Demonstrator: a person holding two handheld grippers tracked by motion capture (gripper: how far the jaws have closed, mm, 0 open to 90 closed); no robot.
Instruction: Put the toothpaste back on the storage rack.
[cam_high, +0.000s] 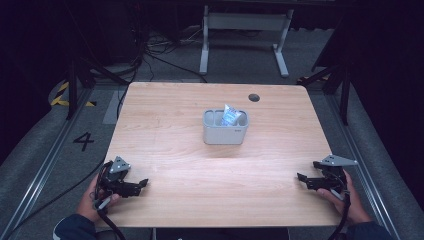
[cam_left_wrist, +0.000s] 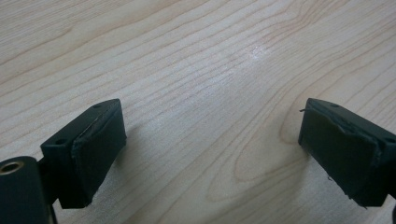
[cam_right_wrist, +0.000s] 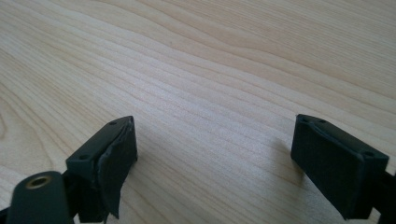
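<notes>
upright grey holder (cam_high: 225, 131) at table centre (cam_high: 165, 130)

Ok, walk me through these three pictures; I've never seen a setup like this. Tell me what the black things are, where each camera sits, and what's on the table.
No robot here: a person holds a hand-held claw in each hand. The high view looks down on the wooden table from above the person's side. The left claw is at the near left corner, the right claw at the near right.

The other two pictures come from cameras riding on the claws. In each, the two black blocks rising from the bottom are that claw's own jaws. The left claw stands open over bare wood, and so does the right claw. Neither holds anything.

In the middle of the table stands a grey bin with compartments. A small blue and white packet sticks up out of it.
</notes>
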